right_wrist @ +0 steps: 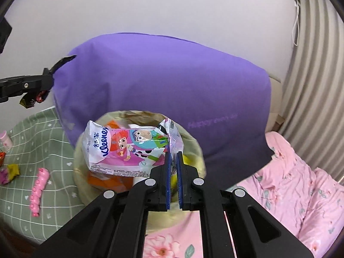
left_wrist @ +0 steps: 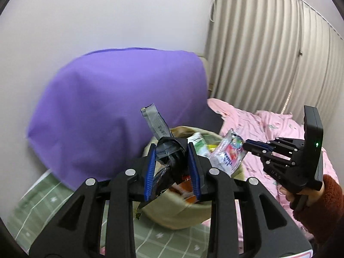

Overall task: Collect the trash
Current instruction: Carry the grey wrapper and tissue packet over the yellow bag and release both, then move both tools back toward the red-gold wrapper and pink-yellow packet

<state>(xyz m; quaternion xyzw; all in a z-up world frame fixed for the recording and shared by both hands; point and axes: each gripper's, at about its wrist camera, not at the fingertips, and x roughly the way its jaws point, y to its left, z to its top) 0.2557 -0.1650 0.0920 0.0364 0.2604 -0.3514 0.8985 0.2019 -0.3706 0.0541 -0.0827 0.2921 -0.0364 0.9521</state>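
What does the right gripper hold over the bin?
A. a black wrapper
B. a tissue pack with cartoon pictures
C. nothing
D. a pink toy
B: the right gripper pinches the edge of the tissue pack, which hangs above the bin.

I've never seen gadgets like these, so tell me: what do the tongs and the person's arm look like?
Both the left tongs and the right tongs are matte black plastic linkages with round silver rivets and blue ribbed pads lining the fingers. Seen from the side, the right one carries a flat black box with a small green light. The sleeve is fuzzy rust-brown. No cables show.
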